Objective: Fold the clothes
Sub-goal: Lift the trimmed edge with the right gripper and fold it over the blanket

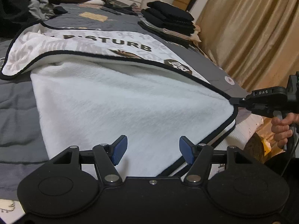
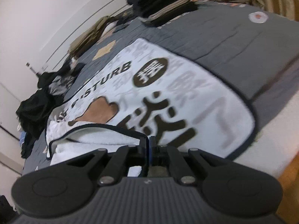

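Left wrist camera is sitting behind its own blue-padded fingers [image 1: 119,150], looking down at a slant, close over the white blanket [image 1: 130,108] on the bed [image 1: 16,100], facing the far wall. Right wrist camera is looking along closed fingers [image 2: 149,149], rolled, low and close. Both are sharing the blanket print and the folded dark stack [image 1: 170,18].
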